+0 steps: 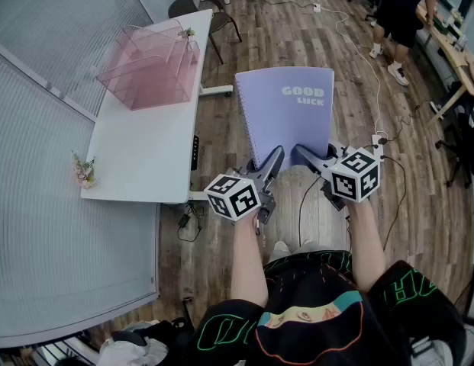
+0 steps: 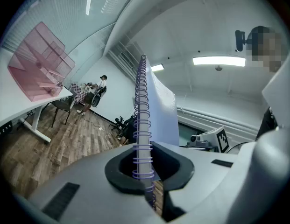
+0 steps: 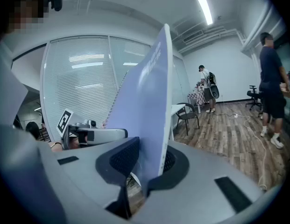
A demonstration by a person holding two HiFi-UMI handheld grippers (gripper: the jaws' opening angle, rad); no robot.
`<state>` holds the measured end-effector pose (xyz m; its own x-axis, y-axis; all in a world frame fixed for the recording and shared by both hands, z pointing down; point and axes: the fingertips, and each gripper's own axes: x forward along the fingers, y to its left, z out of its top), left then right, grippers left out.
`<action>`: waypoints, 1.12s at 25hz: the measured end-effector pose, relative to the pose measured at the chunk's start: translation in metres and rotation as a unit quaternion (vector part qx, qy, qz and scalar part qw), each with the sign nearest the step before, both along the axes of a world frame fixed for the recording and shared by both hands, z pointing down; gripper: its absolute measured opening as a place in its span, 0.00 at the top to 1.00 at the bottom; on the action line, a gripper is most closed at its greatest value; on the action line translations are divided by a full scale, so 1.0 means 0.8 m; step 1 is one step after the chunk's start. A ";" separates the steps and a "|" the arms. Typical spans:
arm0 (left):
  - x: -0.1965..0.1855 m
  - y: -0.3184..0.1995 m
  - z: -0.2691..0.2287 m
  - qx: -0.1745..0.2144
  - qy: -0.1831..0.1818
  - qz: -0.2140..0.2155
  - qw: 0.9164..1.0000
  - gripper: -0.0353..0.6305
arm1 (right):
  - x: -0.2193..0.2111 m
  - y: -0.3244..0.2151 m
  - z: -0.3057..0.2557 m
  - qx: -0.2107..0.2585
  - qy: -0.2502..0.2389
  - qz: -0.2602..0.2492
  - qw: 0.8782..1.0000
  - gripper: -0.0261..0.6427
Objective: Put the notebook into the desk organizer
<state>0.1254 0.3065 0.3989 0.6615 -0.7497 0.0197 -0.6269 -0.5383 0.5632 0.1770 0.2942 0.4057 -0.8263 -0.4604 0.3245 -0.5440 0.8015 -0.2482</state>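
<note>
- My left claw (image 1: 273, 158) is pinched tight on the purple notebook (image 1: 286, 117), right on its spiral edge.
- My right claw (image 1: 301, 155) is clamped on the same notebook's near edge, by the opposite corner.
- The notebook is held up over the wood floor (image 1: 244, 44), just beside the white worktop (image 1: 141, 151).
- The pink desk organizer (image 1: 149, 67) sits at the worktop's far end, well apart from the notebook.
</note>
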 end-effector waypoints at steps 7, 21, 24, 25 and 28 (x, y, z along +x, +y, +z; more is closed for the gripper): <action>0.025 0.004 -0.004 0.003 0.009 0.013 1.000 0.90 | 0.025 0.006 -0.006 0.012 0.003 0.018 1.000 0.86; 0.005 0.007 -0.007 0.007 0.012 -0.003 1.000 0.90 | 0.005 0.008 -0.011 0.023 0.001 0.018 1.000 0.86; 0.002 0.004 -0.010 0.009 0.012 -0.007 1.000 0.90 | 0.001 0.004 -0.015 0.025 0.002 0.015 1.000 0.86; 0.000 0.002 -0.011 0.010 0.013 -0.008 1.000 0.90 | 0.000 0.002 -0.016 0.027 0.002 0.013 1.000 0.86; -0.007 -0.011 -0.013 0.014 0.015 -0.014 1.000 0.90 | -0.007 -0.012 -0.020 0.033 0.006 0.006 0.999 0.86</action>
